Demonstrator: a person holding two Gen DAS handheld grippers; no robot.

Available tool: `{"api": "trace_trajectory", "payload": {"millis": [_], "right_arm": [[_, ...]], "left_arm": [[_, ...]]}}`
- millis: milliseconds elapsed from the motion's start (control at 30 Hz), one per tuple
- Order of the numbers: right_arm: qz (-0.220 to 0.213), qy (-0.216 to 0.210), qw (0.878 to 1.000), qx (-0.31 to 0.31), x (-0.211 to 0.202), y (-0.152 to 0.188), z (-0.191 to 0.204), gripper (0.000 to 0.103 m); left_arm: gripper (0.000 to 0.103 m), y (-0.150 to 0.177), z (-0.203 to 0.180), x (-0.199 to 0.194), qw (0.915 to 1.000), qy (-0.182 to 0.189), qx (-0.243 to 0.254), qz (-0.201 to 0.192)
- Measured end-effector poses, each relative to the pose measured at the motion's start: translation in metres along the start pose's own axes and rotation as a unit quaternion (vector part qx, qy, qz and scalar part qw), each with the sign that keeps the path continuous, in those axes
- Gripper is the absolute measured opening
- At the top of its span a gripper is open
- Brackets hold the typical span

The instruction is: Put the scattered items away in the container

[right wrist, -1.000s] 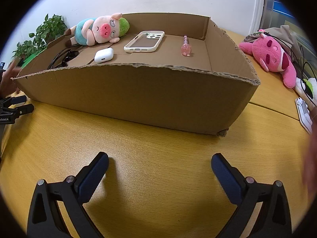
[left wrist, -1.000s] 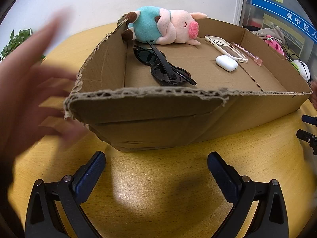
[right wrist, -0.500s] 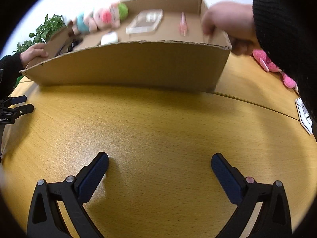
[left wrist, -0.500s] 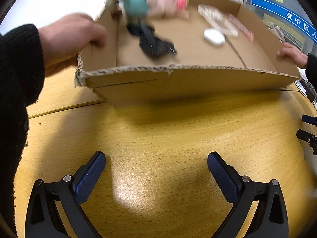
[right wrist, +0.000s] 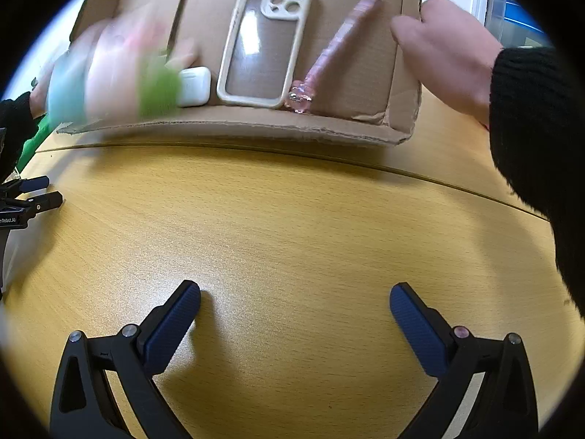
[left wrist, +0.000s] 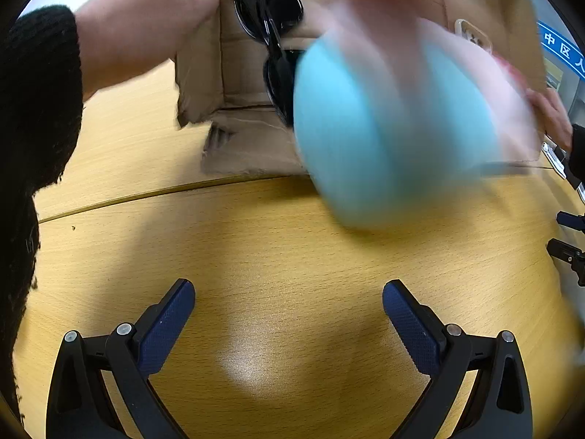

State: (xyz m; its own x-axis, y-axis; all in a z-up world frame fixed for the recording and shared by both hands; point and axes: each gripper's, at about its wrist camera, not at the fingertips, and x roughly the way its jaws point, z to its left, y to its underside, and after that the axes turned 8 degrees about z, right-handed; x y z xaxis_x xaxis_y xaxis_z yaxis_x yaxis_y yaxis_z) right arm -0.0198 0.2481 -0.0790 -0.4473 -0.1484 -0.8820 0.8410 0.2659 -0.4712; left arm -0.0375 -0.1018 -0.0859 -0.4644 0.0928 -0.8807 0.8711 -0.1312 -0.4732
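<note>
Two hands (left wrist: 146, 29) (right wrist: 446, 55) in black sleeves hold the cardboard box (left wrist: 226, 73) (right wrist: 373, 73) tipped steeply toward me. The pig plush (left wrist: 395, 124) (right wrist: 113, 77) tumbles out of it, blurred. Black sunglasses (left wrist: 274, 33) slide down the box floor. A cream phone case (right wrist: 263, 44), a pink pen (right wrist: 329, 55) and a white earbud case (right wrist: 195, 86) lie against the box's lower edge. My left gripper (left wrist: 289, 311) and right gripper (right wrist: 294, 311) rest open over the wooden table, both holding nothing.
The yellow wooden table (left wrist: 256, 256) (right wrist: 292, 219) stretches from the grippers to the box. The other gripper shows at each view's edge (left wrist: 570, 241) (right wrist: 29, 197). A blue sign (left wrist: 559, 47) is at the far right.
Hands took hold of the box's two ends, lifted it and tipped it toward me. The items slid down its floor and the plush is falling out. Both grippers stayed still.
</note>
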Motion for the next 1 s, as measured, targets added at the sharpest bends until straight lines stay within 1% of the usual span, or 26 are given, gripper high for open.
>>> {"api": "trace_trajectory", "payload": {"millis": [367, 433, 1000], "right_arm": [[0.000, 0.000, 1.000, 0.000, 0.0012, 0.0005, 0.0016, 0.103], [0.000, 0.000, 1.000, 0.000, 0.0017, 0.0008, 0.0019, 0.103], [0.000, 0.000, 1.000, 0.000, 0.0058, 0.0038, 0.0042, 0.103]], "left_arm": [[0.103, 0.0012, -0.0005, 0.0003, 1.0000, 0.000, 0.000, 0.000], [0.103, 0.0012, -0.0006, 0.0002, 0.9999, 0.005, 0.012, 0.000], [0.103, 0.0020, -0.0011, 0.0010, 1.0000, 0.004, 0.009, 0.000]]}}
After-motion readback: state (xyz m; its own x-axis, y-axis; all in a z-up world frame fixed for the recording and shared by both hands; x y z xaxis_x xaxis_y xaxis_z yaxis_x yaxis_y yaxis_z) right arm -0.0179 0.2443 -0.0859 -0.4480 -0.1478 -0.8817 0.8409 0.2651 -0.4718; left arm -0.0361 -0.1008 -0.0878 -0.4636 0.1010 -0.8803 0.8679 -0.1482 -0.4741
